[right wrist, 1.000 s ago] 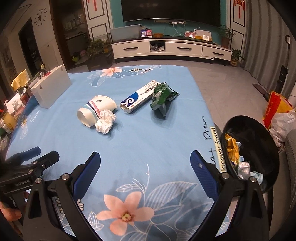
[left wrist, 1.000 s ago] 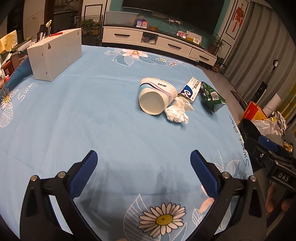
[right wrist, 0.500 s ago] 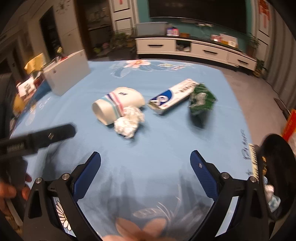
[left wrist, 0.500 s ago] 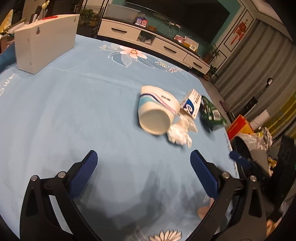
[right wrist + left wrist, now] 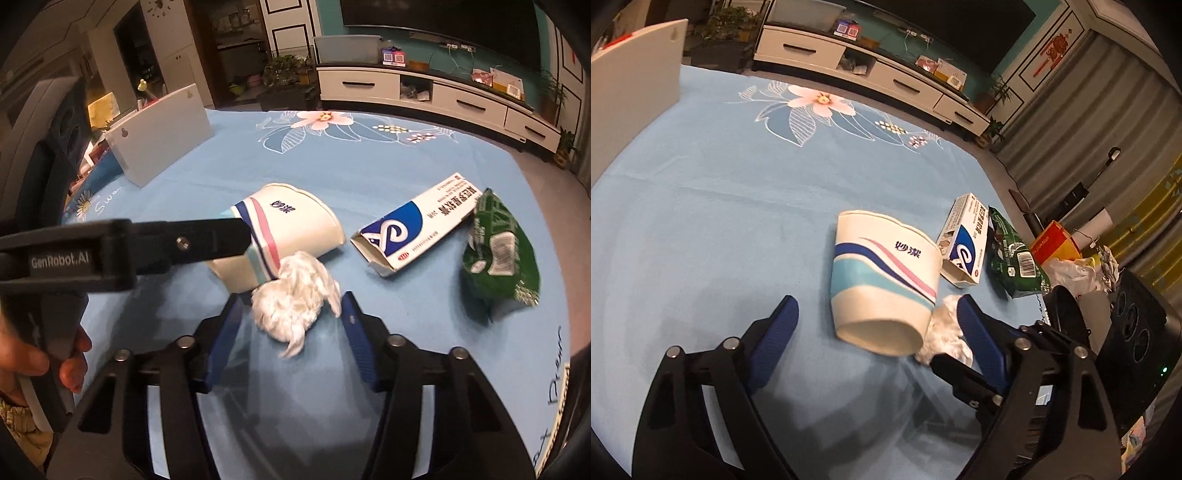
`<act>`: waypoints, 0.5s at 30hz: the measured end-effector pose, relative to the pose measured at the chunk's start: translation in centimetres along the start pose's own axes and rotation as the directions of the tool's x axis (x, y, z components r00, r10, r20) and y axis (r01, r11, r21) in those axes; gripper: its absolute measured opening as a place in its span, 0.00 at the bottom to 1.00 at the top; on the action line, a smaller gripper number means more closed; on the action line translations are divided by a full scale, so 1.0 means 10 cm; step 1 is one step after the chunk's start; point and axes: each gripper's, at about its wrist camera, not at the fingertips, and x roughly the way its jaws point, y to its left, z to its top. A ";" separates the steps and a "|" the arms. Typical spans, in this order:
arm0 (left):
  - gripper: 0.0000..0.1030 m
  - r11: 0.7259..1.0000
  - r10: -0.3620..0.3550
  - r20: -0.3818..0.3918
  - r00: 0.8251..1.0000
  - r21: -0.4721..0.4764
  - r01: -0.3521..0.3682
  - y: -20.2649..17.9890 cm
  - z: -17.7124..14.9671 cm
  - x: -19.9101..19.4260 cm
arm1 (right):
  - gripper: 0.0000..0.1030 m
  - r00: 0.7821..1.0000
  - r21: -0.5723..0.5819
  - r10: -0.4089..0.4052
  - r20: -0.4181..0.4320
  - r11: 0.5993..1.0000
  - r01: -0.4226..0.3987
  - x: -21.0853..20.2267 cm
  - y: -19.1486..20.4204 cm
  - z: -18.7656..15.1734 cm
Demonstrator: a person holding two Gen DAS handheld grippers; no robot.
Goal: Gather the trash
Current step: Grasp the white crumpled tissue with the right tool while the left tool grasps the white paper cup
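Both grippers are sitting much closer to the trash than a second ago, when the litter lay far up the blue flowered cloth [image 5: 701,206]. Now the left gripper [image 5: 875,325] is straddling the paper cup [image 5: 882,280], which is lying on its side with its mouth toward the camera; its jaws have just been closing a little, yet the blue pads are standing apart from the cup wall, so nothing is being gripped. From the right wrist view that same gripper [image 5: 236,236] is reaching in across the cup [image 5: 295,218], with a hand [image 5: 33,365] holding its handle.

The right gripper [image 5: 291,317] has its jaws just closing around the crumpled tissue [image 5: 295,295], which is lying against the cup's mouth; the wad is sitting between the pads, but whether they are pressing on it is not clear. A medicine box [image 5: 417,225] is lying just beside the cup, and a green wrapper [image 5: 498,251] is lying beside the box. A white box [image 5: 162,133] is standing far back on the cloth.
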 end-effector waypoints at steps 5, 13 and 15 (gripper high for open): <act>0.76 0.999 0.025 -0.019 1.000 0.032 -0.024 -0.04 0.00 0.14 | 0.17 1.000 0.005 -0.026 0.012 1.000 0.026 -0.06 -0.03 -0.02; 0.65 0.999 0.022 -0.025 0.999 0.042 -0.021 -0.07 0.00 0.20 | 0.16 0.996 0.098 -0.062 0.058 0.994 0.056 -0.52 -0.31 -0.28; 0.65 0.999 0.022 -0.019 1.000 0.045 -0.021 -0.08 -0.01 0.20 | 0.16 0.995 0.108 -0.069 0.067 0.992 0.062 -0.61 -0.34 -0.31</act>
